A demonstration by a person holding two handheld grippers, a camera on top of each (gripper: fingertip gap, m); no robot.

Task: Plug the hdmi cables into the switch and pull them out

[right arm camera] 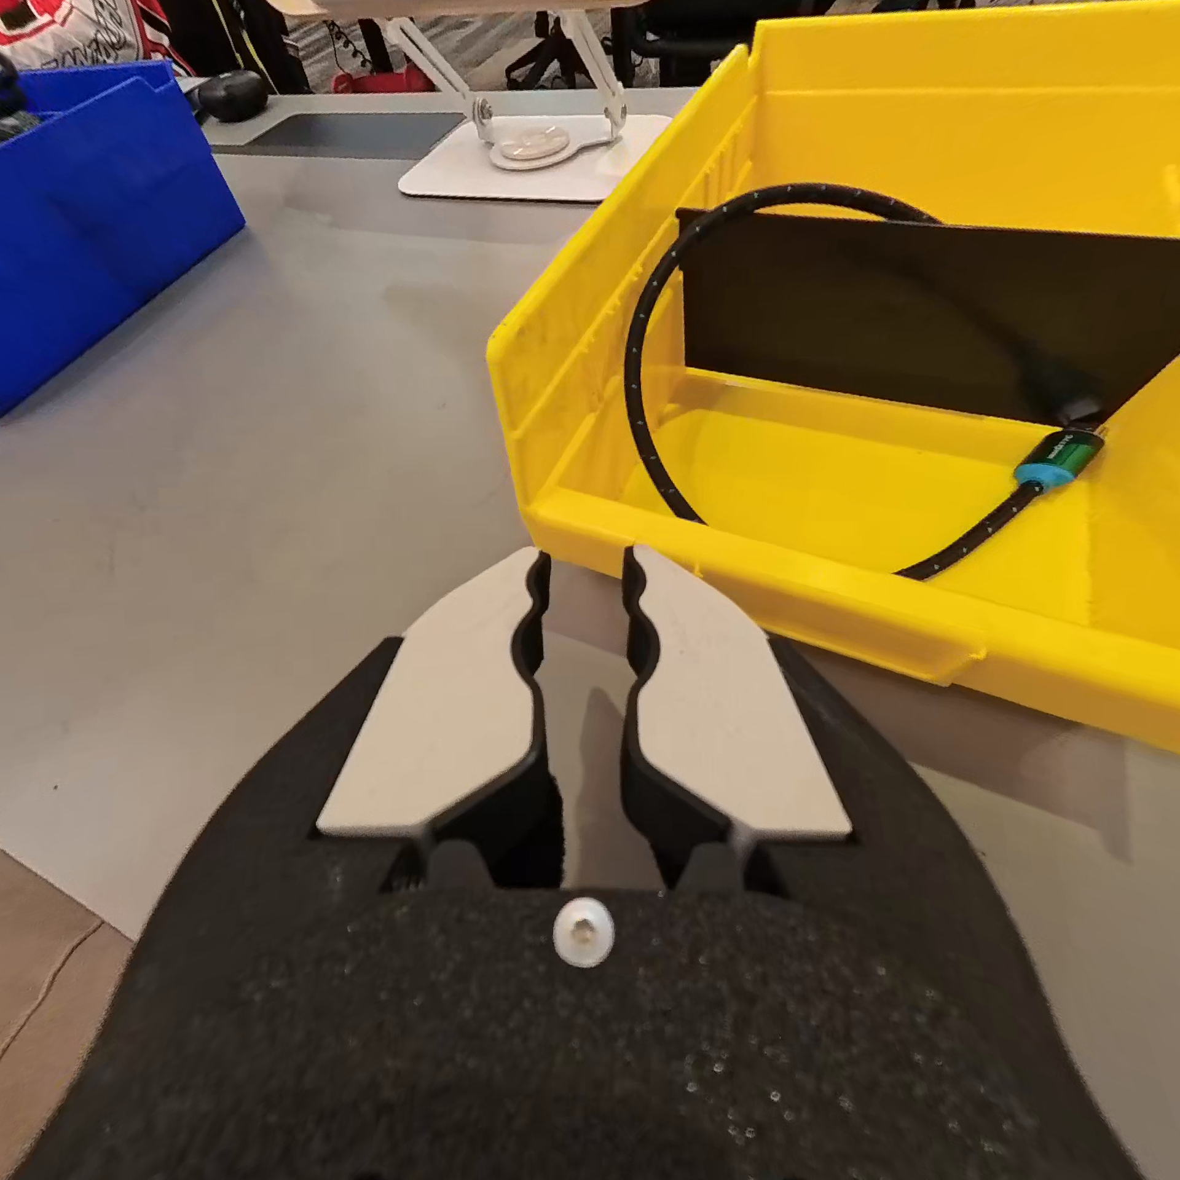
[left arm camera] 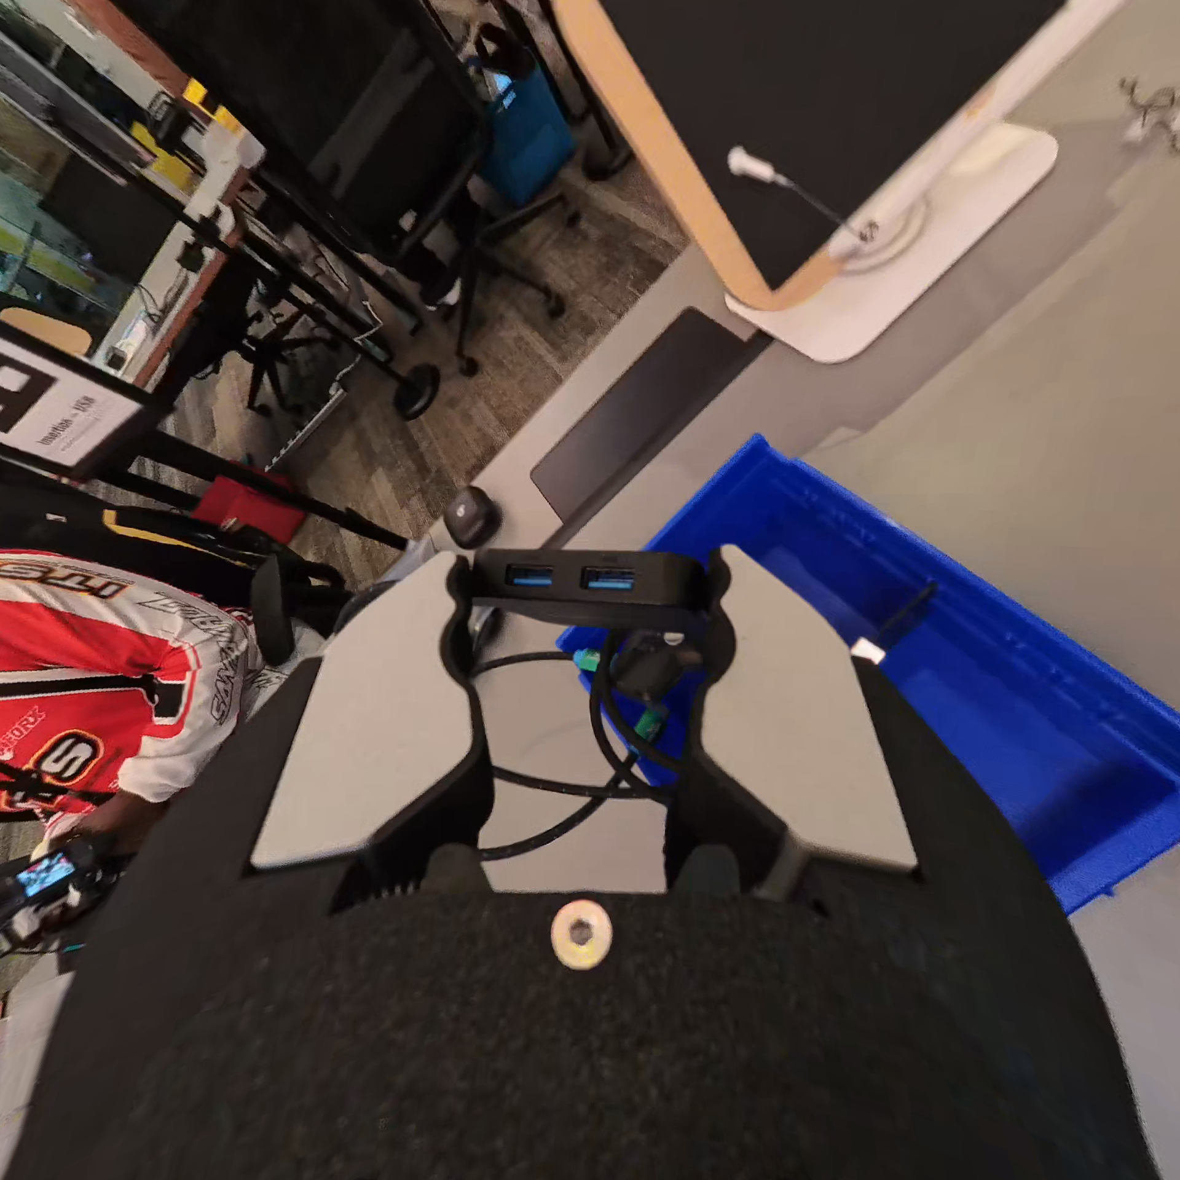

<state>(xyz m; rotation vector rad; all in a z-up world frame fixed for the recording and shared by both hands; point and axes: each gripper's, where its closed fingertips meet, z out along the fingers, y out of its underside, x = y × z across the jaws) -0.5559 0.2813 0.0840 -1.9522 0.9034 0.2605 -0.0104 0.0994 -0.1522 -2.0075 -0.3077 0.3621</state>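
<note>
Left gripper point(left arm camera: 590, 584) clamps the black switch point(left arm camera: 590, 587) above the blue bin point(left arm camera: 996, 689), while the right gripper point(right arm camera: 584, 565), empty with jaws parted, sits nearer the HDMI cable point(right arm camera: 645, 357), coiled ahead-right in the yellow bin point(right arm camera: 830, 613).

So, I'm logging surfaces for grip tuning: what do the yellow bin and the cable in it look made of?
Yellow bin: looks like rigid moulded plastic, fairly glossy, with ribbed walls. Cable: seems to have a black braided fabric jacket, flecked with pale specks.
</note>
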